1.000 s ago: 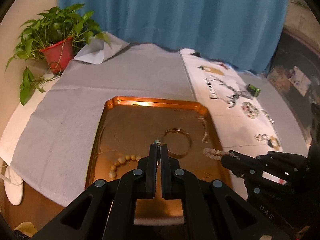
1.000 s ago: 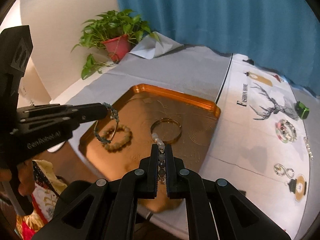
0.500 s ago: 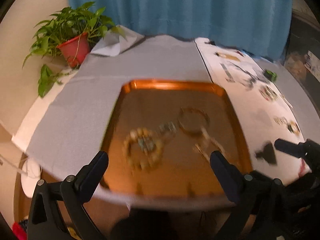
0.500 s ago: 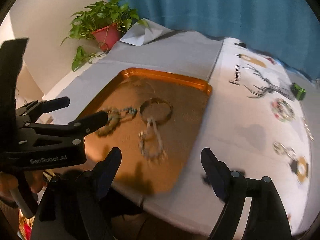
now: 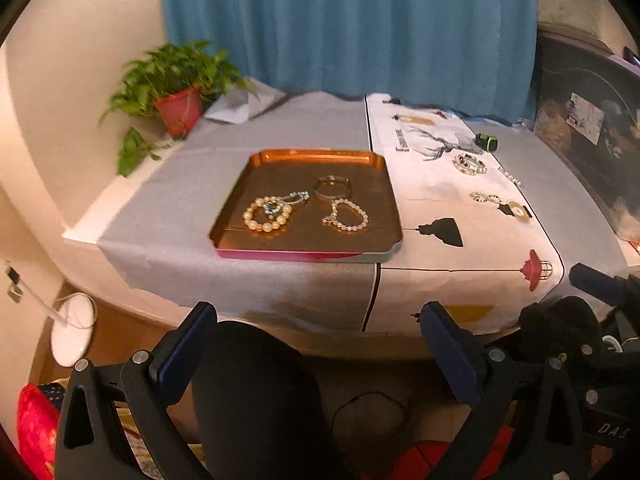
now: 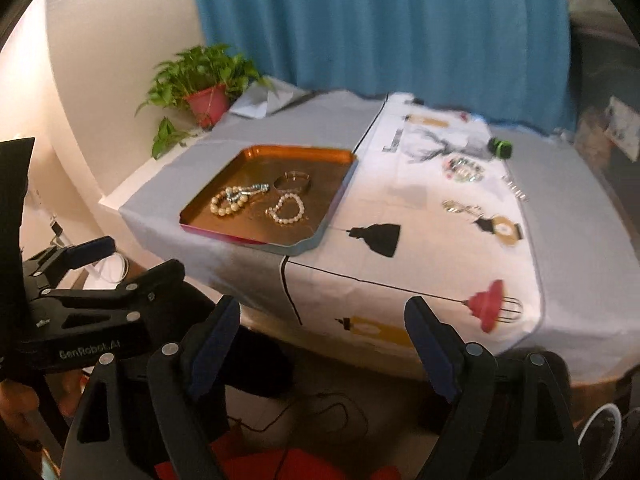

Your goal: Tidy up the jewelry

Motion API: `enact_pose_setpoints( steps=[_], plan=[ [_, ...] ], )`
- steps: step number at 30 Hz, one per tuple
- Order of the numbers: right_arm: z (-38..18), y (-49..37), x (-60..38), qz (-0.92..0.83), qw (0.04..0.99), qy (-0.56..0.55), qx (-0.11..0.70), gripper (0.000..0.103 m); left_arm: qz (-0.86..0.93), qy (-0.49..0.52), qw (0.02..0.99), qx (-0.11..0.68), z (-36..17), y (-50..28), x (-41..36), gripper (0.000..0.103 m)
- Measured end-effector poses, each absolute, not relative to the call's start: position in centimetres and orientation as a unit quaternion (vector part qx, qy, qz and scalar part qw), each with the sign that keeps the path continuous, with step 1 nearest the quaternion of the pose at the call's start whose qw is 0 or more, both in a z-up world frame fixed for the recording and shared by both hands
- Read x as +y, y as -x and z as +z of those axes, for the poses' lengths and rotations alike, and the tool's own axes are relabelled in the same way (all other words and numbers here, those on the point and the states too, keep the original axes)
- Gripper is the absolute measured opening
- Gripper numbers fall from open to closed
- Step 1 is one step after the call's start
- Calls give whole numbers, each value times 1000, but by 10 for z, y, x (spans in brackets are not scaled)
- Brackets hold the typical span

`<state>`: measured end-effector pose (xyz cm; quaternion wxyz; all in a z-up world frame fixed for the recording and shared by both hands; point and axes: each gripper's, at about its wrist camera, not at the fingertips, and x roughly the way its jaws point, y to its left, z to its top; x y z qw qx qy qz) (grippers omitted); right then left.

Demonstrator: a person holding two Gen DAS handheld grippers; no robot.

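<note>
Four bracelets (image 5: 267, 214) in copper tray (image 5: 316, 255), left gripper (image 5: 318, 344) and right gripper (image 6: 322, 334) spread apart, empty

I am seeing bare grey cloth (image 5: 192, 216) lying between my tray (image 5: 236, 204) and the potted plant (image 5: 176, 92), which is crowding the far left corner.

A copper-coloured tray (image 5: 382, 200) sits flat at the centre of the left wrist view. In it lie four pieces: a loop of large cream pearls (image 5: 267, 214) at the left, a small blue-green beaded bracelet (image 5: 288, 200) lying partly inside that loop, a plain metal bangle (image 5: 332, 187) toward the back, and a bracelet of small pale beads (image 5: 346, 215) just in front of the bangle. More jewelry lies on the white printed cloth at the right: a multicoloured beaded ring (image 5: 469, 163), a short bead strand (image 5: 510, 176) and a pair of small linked rings (image 5: 485, 197).
</note>
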<state>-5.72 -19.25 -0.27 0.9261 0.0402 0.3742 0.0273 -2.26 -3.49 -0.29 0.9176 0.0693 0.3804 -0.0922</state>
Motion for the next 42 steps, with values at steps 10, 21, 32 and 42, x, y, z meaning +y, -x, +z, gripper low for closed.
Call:
enact_pose_setpoints(
  steps=[10,21,32,42],
  plan=[
    [23,122,-190,31,949,-9,314,85,-93,-59,931,348,11,73,-42,102],
    [30,148,-192,28,955,-2,294,85,-96,-89,942,309,22,96,-58,102],
    [29,145,-196,28,955,-5,296,86,-96,-92,940,315,21,94,-59,102],
    [19,137,-206,28,949,-16,312,86,-96,-95,935,329,15,84,-60,102]
  ],
)
